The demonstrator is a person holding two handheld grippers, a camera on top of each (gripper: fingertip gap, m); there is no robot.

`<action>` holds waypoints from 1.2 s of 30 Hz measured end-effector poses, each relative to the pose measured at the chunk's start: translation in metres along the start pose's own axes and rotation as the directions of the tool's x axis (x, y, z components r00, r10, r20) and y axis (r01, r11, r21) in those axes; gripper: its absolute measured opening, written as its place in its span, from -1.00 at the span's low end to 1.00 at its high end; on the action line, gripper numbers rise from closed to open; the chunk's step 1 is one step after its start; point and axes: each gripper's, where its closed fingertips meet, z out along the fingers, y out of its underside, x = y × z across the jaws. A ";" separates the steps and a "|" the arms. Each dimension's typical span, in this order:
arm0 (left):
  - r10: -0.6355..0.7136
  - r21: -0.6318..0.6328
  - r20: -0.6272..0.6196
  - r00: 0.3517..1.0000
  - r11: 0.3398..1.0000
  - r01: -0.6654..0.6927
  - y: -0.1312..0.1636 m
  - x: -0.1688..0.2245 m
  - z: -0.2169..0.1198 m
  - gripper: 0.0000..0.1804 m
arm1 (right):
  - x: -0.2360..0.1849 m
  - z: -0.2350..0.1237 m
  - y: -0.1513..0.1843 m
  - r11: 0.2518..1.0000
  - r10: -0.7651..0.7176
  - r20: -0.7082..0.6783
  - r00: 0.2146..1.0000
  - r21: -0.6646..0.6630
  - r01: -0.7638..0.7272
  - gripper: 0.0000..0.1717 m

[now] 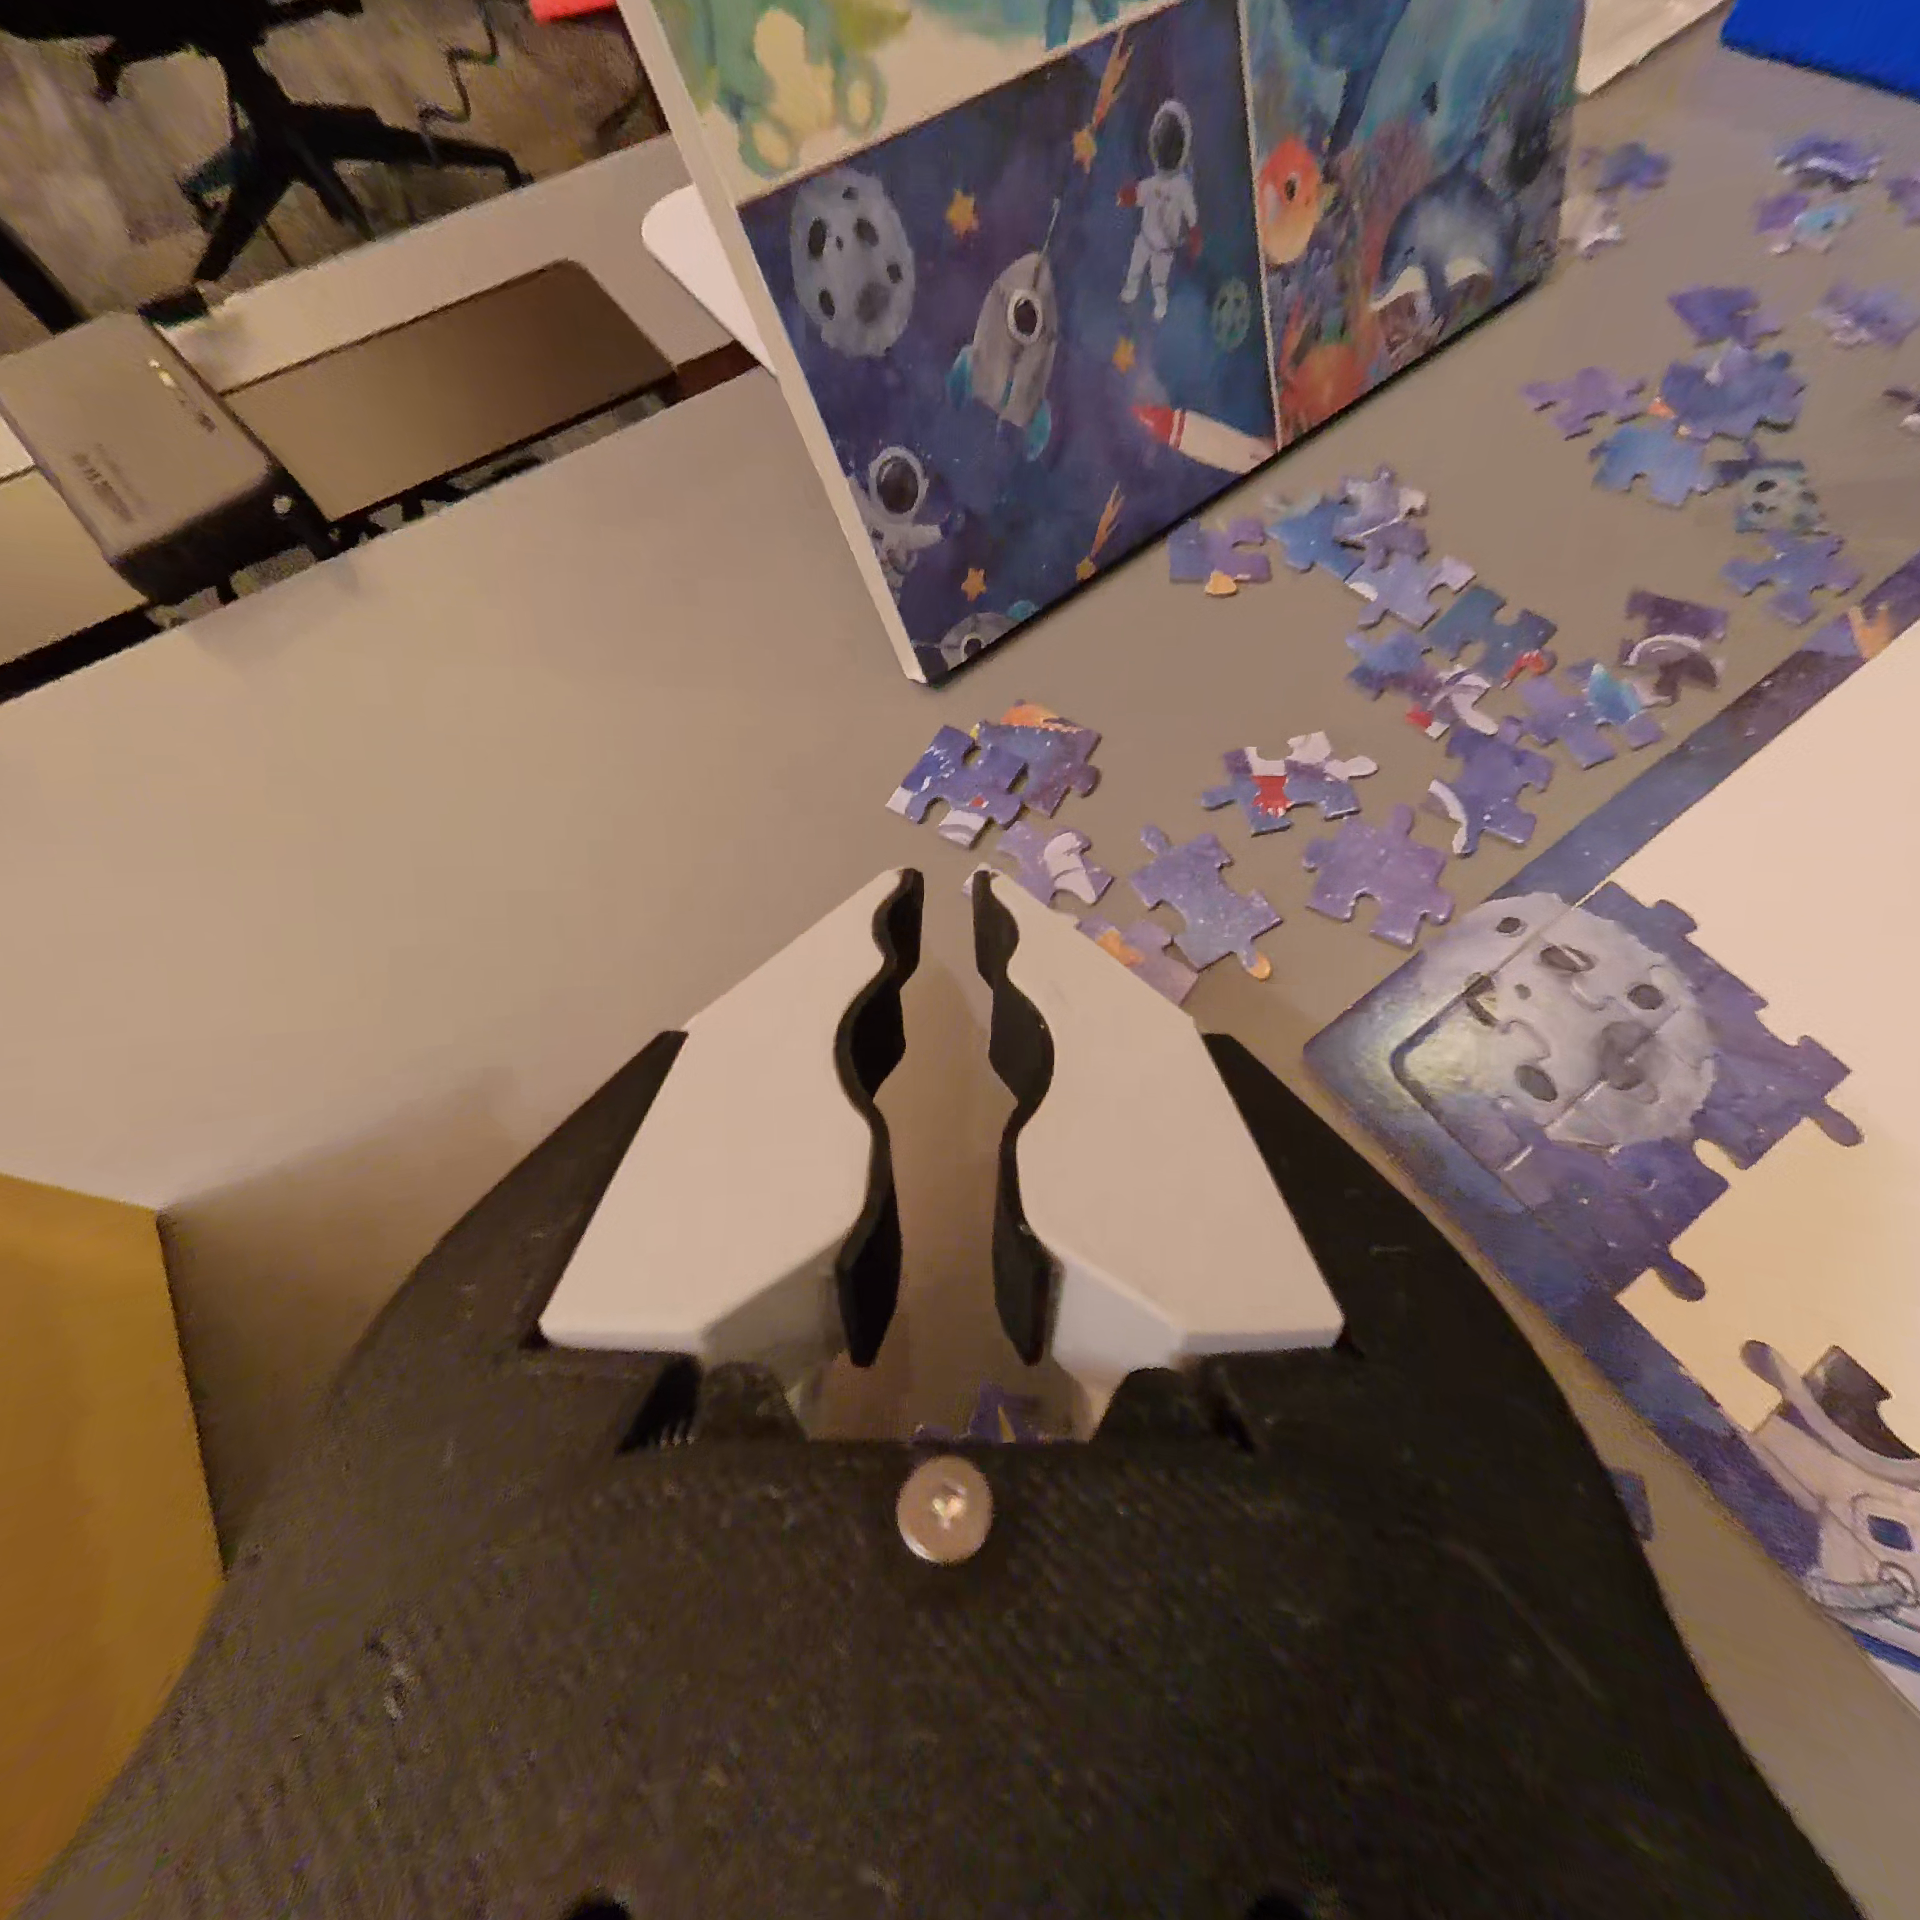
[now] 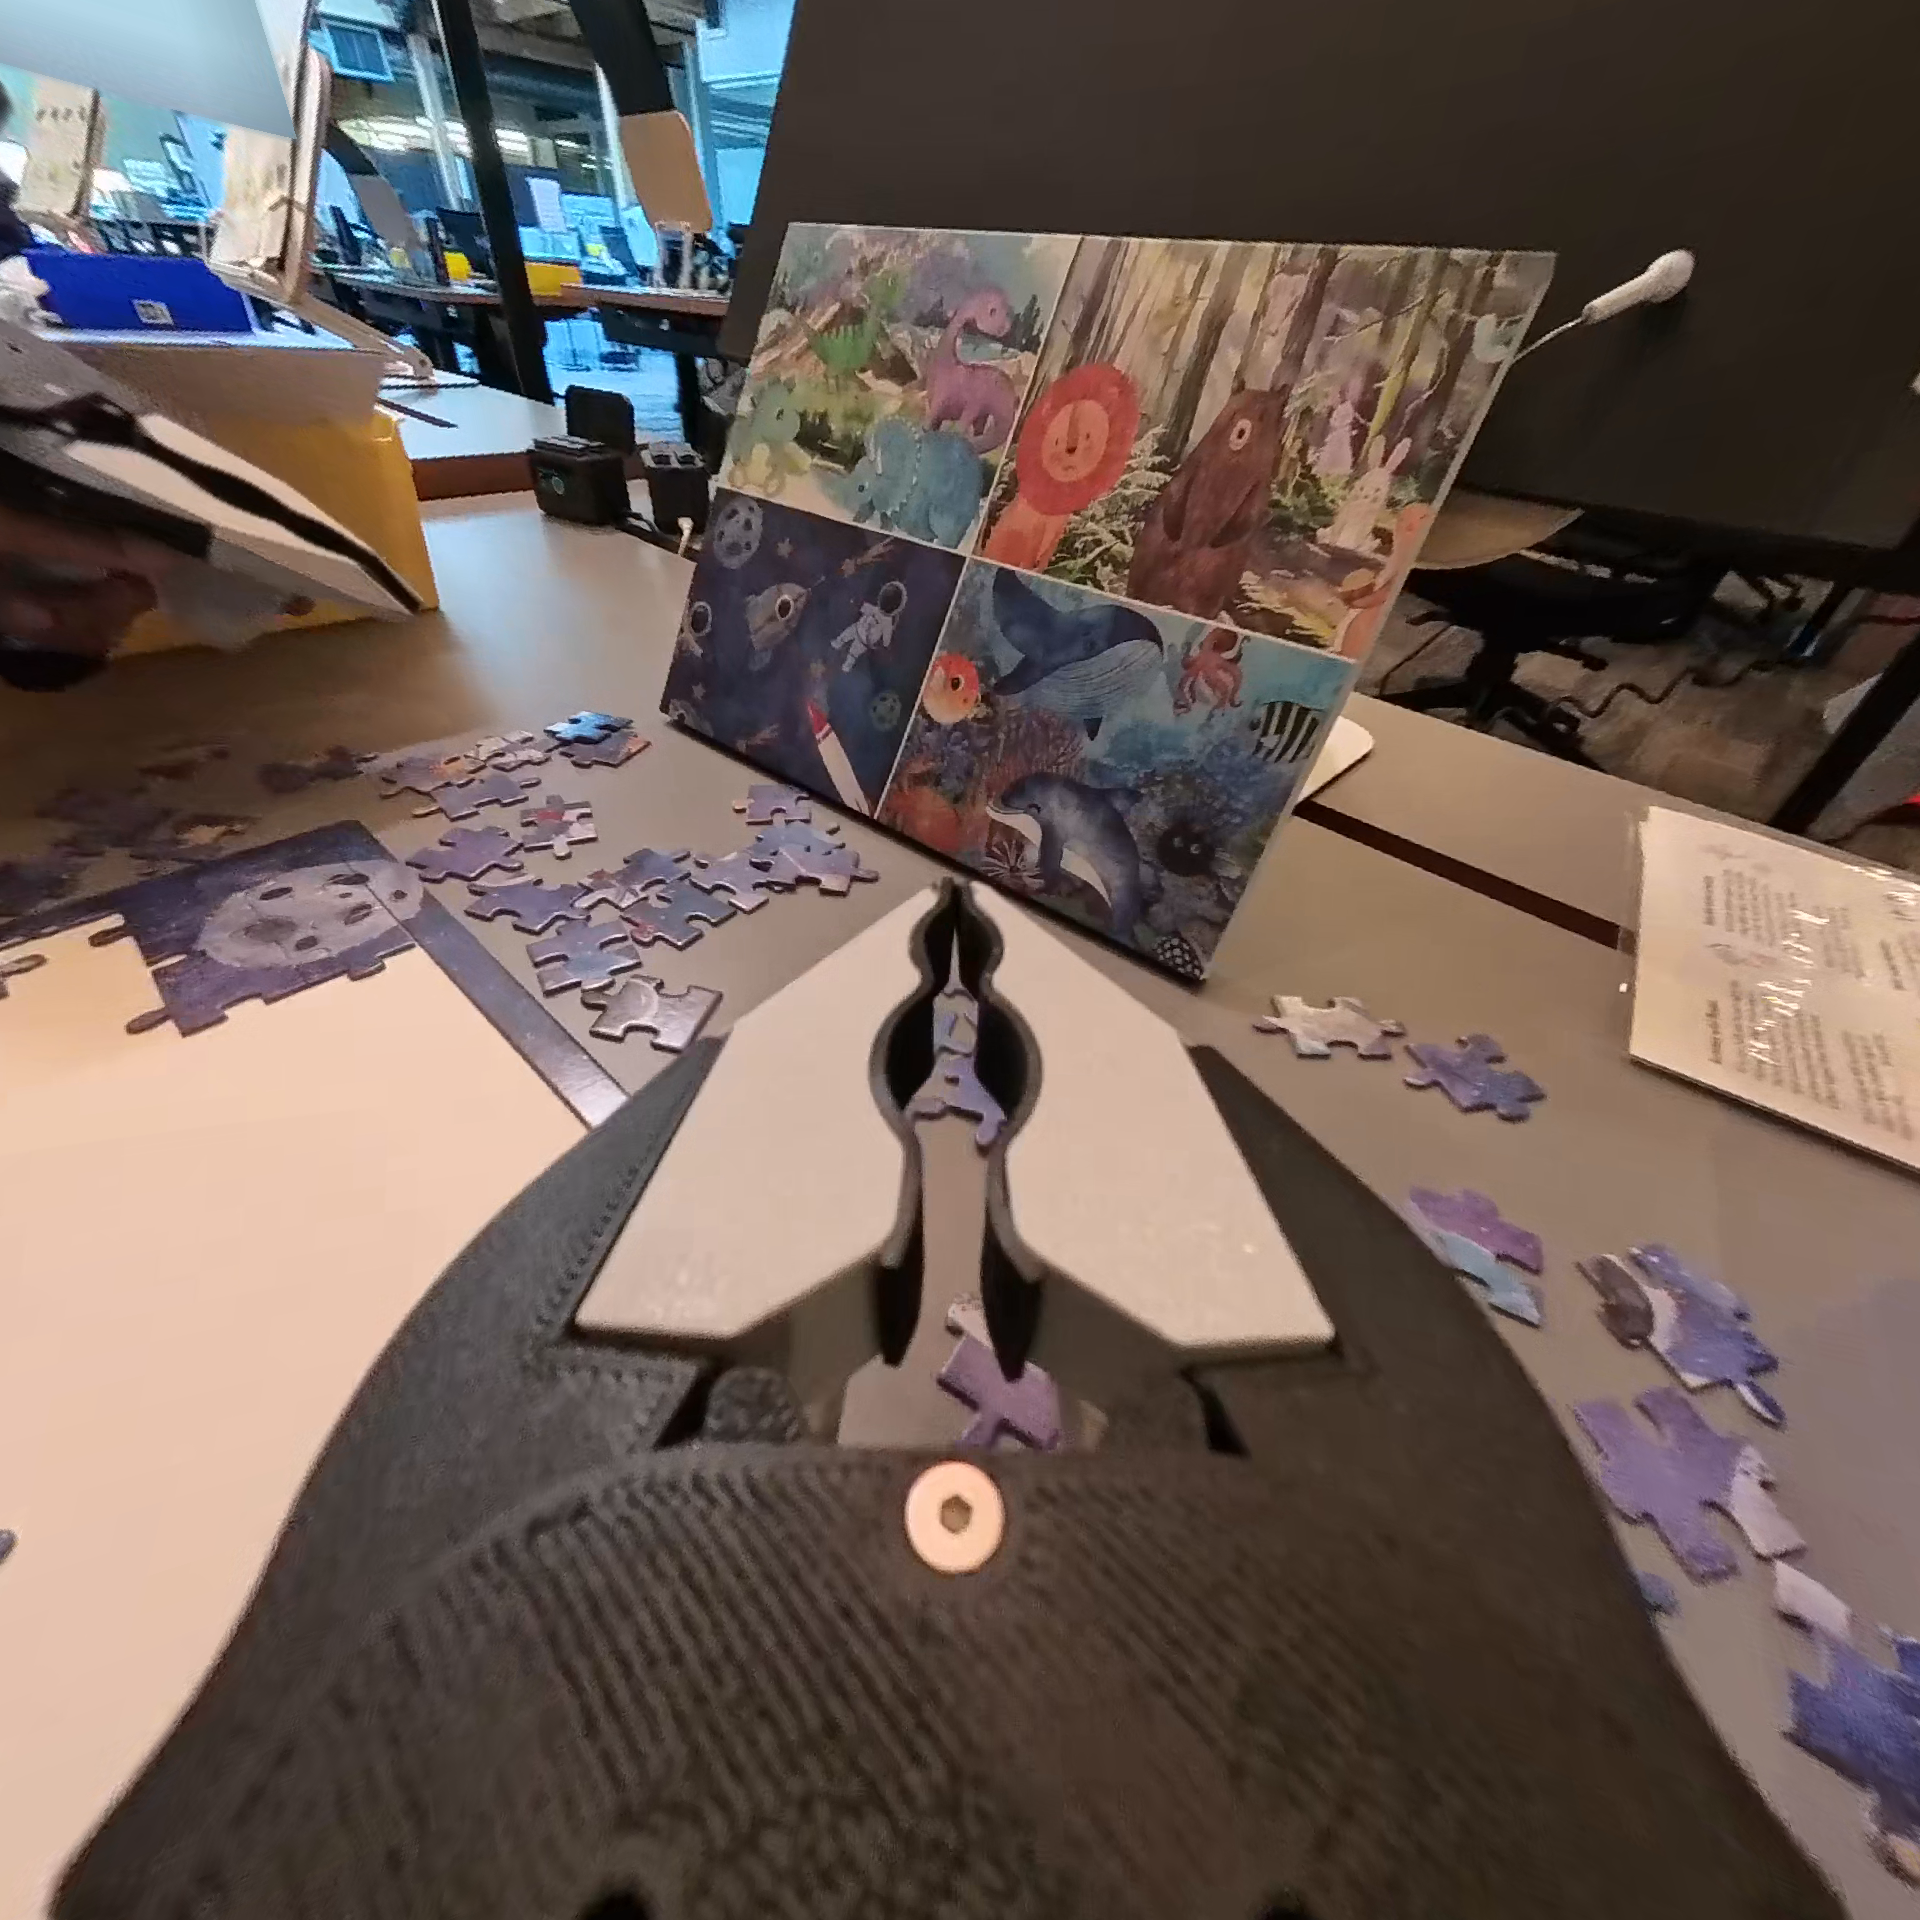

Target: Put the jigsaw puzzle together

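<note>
Two hand-held grippers work over a grey table (image 1: pixel 416 831) strewn with blue and purple puzzle pieces (image 1: pixel 1205 904). On the left gripper (image 1: pixel 948 883) the black wavy pads stand a narrow slit apart with only bare table showing between them, so it holds nothing; its right fingertip (image 1: pixel 982 894) sits just over the near edge of the scattered pieces. It points forward and slightly down toward the table, tilted so its fingers aim at the lower corner of an upright picture box (image 1: pixel 1039 364). That box stands on its long edge, its long axis running from left to right across the table, its illustrated face turned toward both cameras. To the left gripper's right lies a white puzzle tray (image 1: pixel 1787 831) with a dark blue border, a moon section (image 1: pixel 1590 1049) already joined in its corner; the tray's long edge runs diagonally away. On the right gripper (image 2: pixel 951 899) the tips are closed together, pads meeting at the front, and nothing is pinched between them; purple pieces (image 2: pixel 961 1081) seen through the wider hollows behind the tips lie on the table below. It points level toward the box's lower right part. More loose pieces (image 2: pixel 1475 1075) lie to its right, near a plastic-wrapped printed sheet (image 2: pixel 1787 977). The left gripper (image 2: pixel 312 561) shows at the far left, raised above the table.
</note>
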 end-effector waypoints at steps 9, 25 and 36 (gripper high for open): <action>0.037 -0.034 0.000 0.999 0.999 -0.037 0.012 0.009 0.021 -0.98 | -0.006 0.006 0.000 1.000 0.022 0.054 0.998 -0.006 -0.022 -1.00; -0.031 0.088 0.061 0.998 0.996 0.025 -0.006 -0.005 0.010 -1.00 | -0.013 0.003 -0.004 0.998 0.065 0.091 0.994 0.018 -0.067 -1.00; 0.001 0.065 0.064 0.998 0.998 -0.005 -0.003 0.001 0.017 -1.00 | -0.014 0.002 -0.005 0.996 0.076 0.103 0.992 0.026 -0.079 -1.00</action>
